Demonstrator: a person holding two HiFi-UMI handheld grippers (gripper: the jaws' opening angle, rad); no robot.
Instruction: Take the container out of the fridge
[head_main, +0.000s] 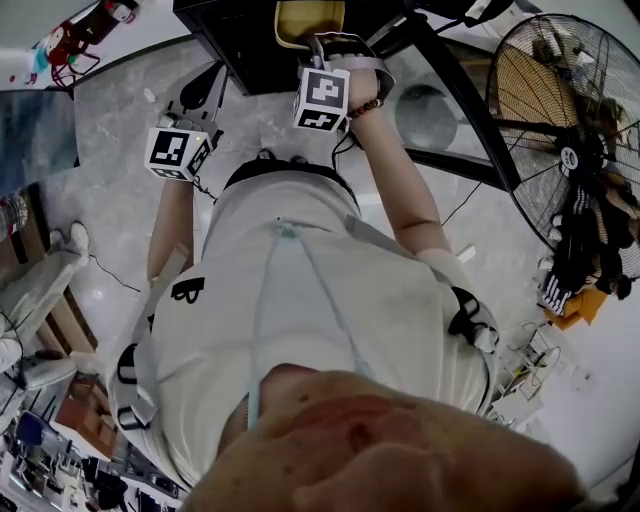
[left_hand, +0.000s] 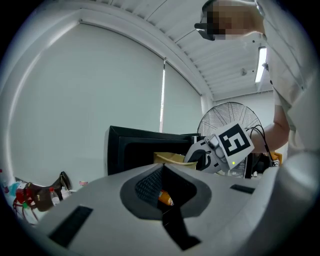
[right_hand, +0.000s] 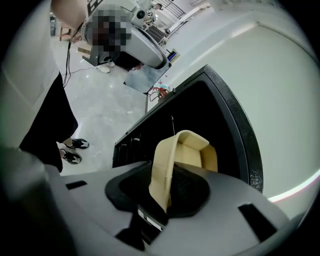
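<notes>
Right gripper clenches the rim of the cream plastic container at the black fridge's front; left gripper, to its left, has its jaws closed together.

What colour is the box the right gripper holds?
Pale beige plastic container; best in right gripper view.

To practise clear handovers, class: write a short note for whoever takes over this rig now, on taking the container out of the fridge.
Left gripper: jaws together, holding nothing, facing the fridge.
Right gripper: jaws shut on the wall of the tan container, at the fridge's open front.
Done: container gripped.
Left: draw it fully clear of the fridge; whether it is already clear cannot be told.
</notes>
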